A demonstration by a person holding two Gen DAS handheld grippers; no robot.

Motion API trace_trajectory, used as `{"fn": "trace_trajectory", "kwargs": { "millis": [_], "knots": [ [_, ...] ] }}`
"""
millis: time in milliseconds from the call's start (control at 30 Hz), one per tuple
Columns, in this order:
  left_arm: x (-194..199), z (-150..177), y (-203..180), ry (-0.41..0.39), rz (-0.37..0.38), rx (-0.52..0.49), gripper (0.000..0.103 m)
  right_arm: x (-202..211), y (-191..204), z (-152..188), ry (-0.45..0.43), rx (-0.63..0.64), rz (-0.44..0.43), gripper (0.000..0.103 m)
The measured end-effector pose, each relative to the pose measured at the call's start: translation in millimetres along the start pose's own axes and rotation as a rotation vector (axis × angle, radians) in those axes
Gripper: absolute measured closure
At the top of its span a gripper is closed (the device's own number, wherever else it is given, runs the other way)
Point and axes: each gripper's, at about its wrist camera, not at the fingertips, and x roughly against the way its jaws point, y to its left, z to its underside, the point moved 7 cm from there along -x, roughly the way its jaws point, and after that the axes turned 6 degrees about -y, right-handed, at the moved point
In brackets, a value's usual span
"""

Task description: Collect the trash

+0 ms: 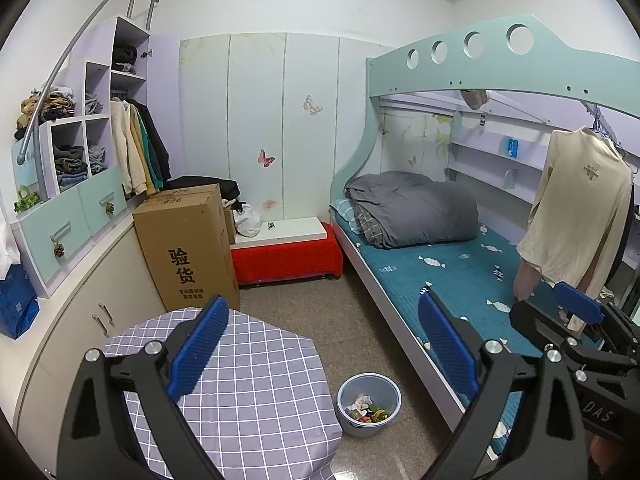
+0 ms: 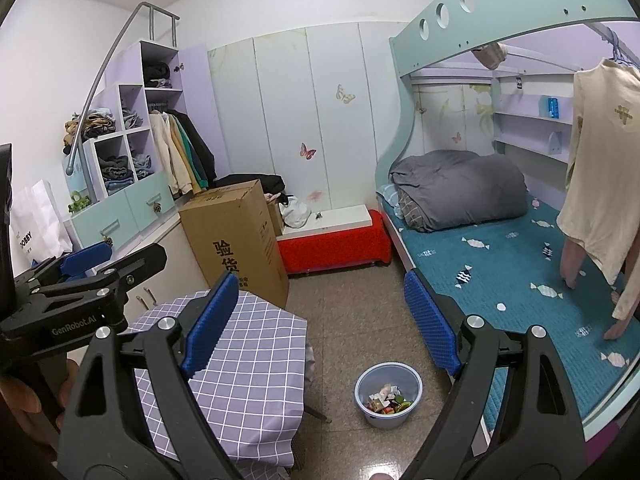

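On the floor between the table and the bed sits your trash bin (image 1: 368, 404), a pale blue round tub, upright. Trash (image 1: 366, 410) fills its bottom: crumpled paper and coloured wrappers, too small to tell apart. Bin stands apart from both the table and the bed frame.

Your left hand-held gripper (image 1: 324, 344): blue pads spread wide, nothing between them. Your right hand-held gripper (image 2: 320, 320): same, jaws wide apart and empty. Each one shows at the edge of the other's view, side by side, both aimed at the far wall and tilted slightly down.

Table (image 1: 256, 368) is near left, draped in a grey-lilac checked cloth, no items visible on it. Cardboard box (image 1: 188, 244) stands upright just beyond it, against the left cabinets. Red bench (image 1: 286, 260) with a white board on top sits at the far wall. Bed (image 1: 452, 276) runs along the right, teal sheet, grey duvet (image 1: 412, 208) rolled at the far end. Cream shirt (image 1: 580, 208) hangs from the upper bunk rail, right side.
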Motion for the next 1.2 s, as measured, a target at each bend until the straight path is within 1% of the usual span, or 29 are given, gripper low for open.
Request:
{"fn": "trace_trajectory", "kwargs": {
  "millis": [367, 1200],
  "knots": [
    [-3.0, 0.1, -0.3, 0.0, 0.005, 0.0, 0.009, -7.8, -3.7, 1.9, 0.018, -0.005, -0.002, 0.019],
    [-7.3, -6.4, -4.2, -0.009, 0.014, -0.003, 0.009, -10.0, -7.2, 5.3, 0.02, 0.002, -0.005, 0.019]
  ]
}}
